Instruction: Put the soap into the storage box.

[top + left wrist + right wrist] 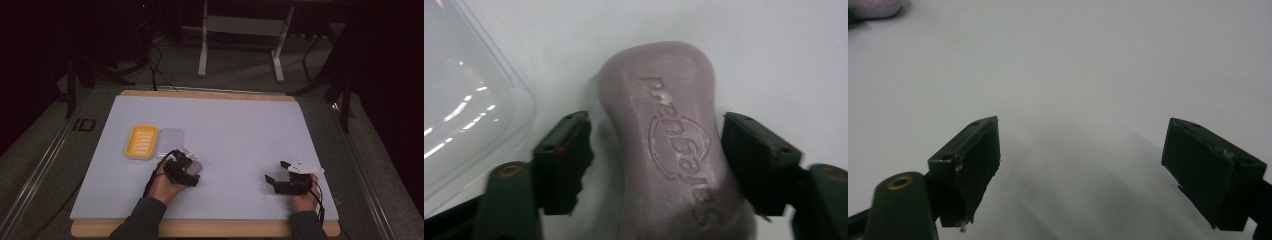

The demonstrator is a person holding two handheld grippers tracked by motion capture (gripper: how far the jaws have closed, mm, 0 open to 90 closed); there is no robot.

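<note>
Soap bar (669, 145), judged hard and slippery, is straddled at its narrow waist by the half-closed, not yet clamped left claw (654, 150) near the bench's (240, 130) front-left, while the right claw (1083, 165) is held open.

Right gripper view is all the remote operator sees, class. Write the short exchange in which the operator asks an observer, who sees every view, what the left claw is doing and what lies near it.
Operator: My right claw stands open over bare table. What is the left claw at?
Observer: The left claw straddles a mauve soap bar lying flat on the table, and a gap shows at one pad.
Operator: What lies near it?
Observer: A yellow soap dish sits just beyond the left claw, with nothing in it.
Operator: Anything with it?
Observer: A clear lid lies flat right beside the dish, on its right in the high view.
</note>
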